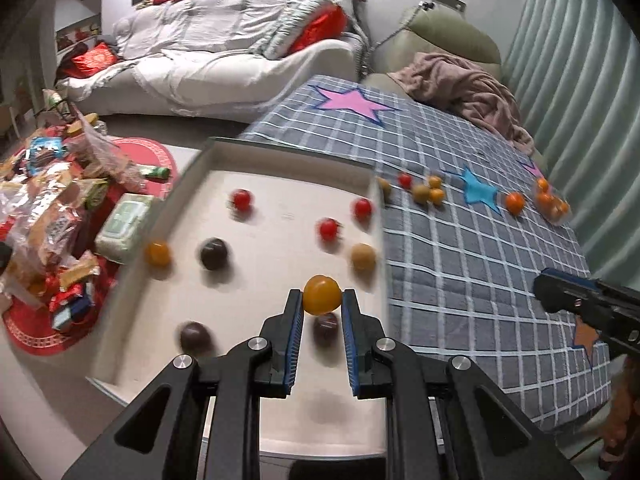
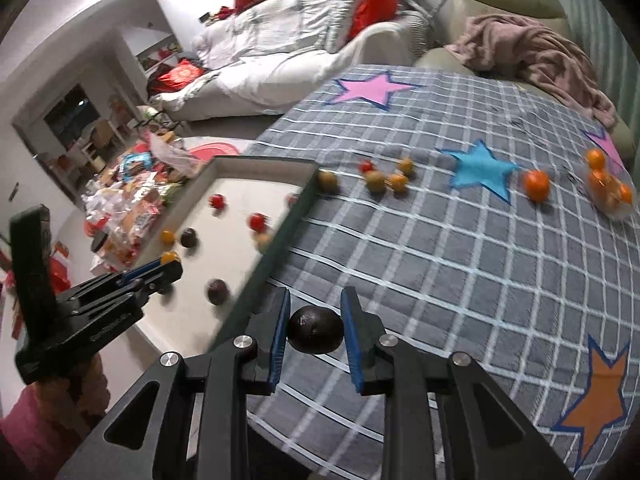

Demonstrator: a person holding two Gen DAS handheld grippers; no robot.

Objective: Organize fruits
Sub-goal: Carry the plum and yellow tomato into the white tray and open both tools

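While both grippers carry fruit, the tray lies left of the right one.
Left gripper [image 1: 321, 307] is clamped on a yellow-orange fruit [image 1: 322, 294] directly above the tray [image 1: 280, 152]; right gripper [image 2: 315, 326] pinches a dark round fruit [image 2: 316, 330] over the checked cloth [image 2: 460, 272], just beside the tray's near edge, so the left hand is nearer.

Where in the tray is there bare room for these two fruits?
Tray: bare along the far wall behind the red fruit, and in the near end under the left claw. Its middle and right wall are crowded.
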